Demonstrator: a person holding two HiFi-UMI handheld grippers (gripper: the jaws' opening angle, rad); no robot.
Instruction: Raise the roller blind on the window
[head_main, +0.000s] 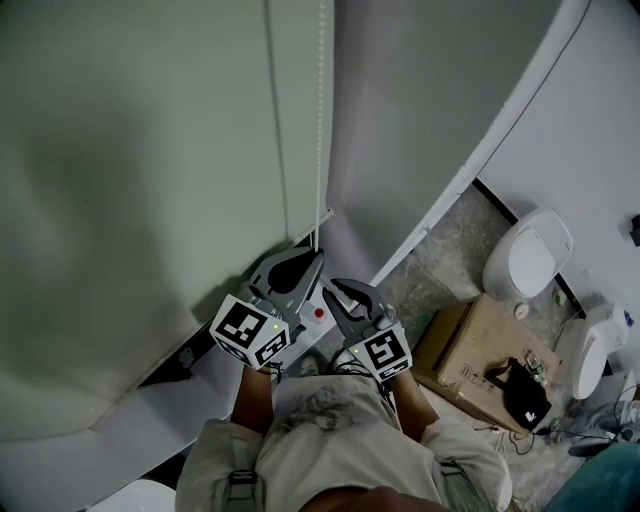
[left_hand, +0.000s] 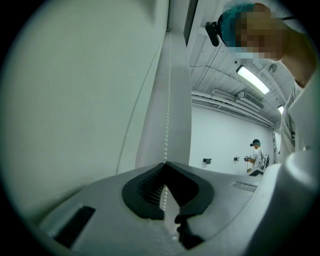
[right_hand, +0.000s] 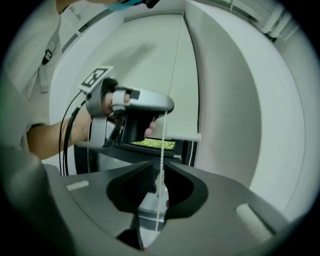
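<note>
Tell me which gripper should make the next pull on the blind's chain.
Left, probably. The left gripper is shut on the chain, higher up. The right gripper stands open below it, with the chain loose between its jaws.

The roller blind (head_main: 150, 150) fills my front and the wall (head_main: 430, 120) hems my right. A cardboard box (head_main: 465, 345) blocks the floor (head_main: 450, 245) further right.

A bare lab or test hall is suggested, white walls (left_hand: 220, 142) and ceiling pipes (left_hand: 220, 94) lit by a strip light (left_hand: 252, 80), a window roller blind (head_main: 150, 150), a speckled floor (head_main: 455, 245) cluttered by a cardboard box (head_main: 465, 345), a second person (left_hand: 257, 154) seen far off.
</note>
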